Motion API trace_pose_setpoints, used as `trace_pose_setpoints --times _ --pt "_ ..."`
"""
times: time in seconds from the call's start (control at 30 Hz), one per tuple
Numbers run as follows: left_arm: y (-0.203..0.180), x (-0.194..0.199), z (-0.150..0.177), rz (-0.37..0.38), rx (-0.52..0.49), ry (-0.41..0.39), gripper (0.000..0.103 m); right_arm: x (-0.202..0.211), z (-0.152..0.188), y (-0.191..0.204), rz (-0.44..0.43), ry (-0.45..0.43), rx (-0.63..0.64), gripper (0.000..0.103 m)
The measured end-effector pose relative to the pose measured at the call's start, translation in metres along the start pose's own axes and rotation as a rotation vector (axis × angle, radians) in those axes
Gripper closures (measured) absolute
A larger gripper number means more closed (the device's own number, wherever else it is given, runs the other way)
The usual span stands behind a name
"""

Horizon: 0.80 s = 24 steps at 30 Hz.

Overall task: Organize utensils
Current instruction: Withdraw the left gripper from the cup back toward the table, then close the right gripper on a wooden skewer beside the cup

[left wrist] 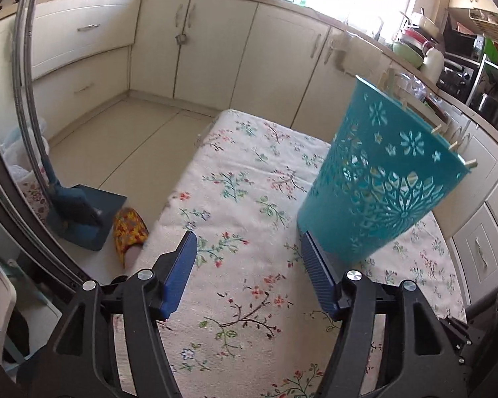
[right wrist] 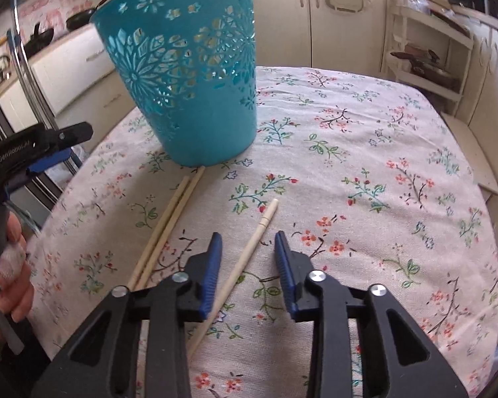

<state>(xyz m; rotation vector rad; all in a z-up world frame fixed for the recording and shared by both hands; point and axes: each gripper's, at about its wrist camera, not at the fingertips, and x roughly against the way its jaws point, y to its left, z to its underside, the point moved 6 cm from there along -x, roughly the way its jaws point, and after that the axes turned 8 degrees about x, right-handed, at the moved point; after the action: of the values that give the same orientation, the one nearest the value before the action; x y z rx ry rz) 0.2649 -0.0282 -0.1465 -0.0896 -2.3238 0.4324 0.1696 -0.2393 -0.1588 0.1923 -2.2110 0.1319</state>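
The right gripper (right wrist: 248,238) straddles a pale chopstick (right wrist: 249,248) on the worktop (right wrist: 365,152), jaws unclenched; the left gripper (left wrist: 249,248), released, nears the teal basket (left wrist: 385,179).

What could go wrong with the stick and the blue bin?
The pale single chopstick lies slantwise between the right gripper's open jaws, so it may roll or tip up when pinched. The tall turquoise cut-out plastic bin stands close to the pair of wooden chopsticks; a nudge might topple it.
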Motion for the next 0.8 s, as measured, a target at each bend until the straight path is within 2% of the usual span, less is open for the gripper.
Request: trace_pose_setpoints --times 0.03,0.07,0.17,0.27,0.4,0.5,0.6,0.8 --pt "-0.002 -0.003 0.001 -0.001 -0.007 0.004 0.04 0.0 0.0 0.003 0.006 0.017 0.049 0.088" --pt "-0.002 -0.005 0.002 -0.001 -0.013 0.008 0.04 0.001 0.001 0.006 -0.003 0.031 0.088 0.092" --pt "-0.002 -0.013 0.004 -0.007 -0.012 0.019 0.039 0.004 0.001 0.016 -0.047 0.091 0.249 0.095" --pt "0.004 -0.022 0.012 -0.016 0.015 0.064 0.038 0.004 0.001 0.015 -0.102 0.136 0.32 0.095" --pt "0.001 -0.022 0.013 -0.02 0.002 0.058 0.033 0.002 -0.001 0.0 -0.093 0.14 0.255 0.092" --pt "-0.004 -0.023 0.015 -0.034 -0.028 0.067 0.028 0.002 0.001 0.0 -0.078 0.096 0.196 0.091" --pt "-0.007 -0.026 0.014 -0.055 -0.045 0.078 0.023 0.005 0.003 0.012 -0.065 0.08 0.225 0.097" --pt "-0.011 -0.03 0.015 -0.108 -0.078 0.088 0.016 0.02 -0.004 0.014 -0.086 0.024 0.2 0.097"
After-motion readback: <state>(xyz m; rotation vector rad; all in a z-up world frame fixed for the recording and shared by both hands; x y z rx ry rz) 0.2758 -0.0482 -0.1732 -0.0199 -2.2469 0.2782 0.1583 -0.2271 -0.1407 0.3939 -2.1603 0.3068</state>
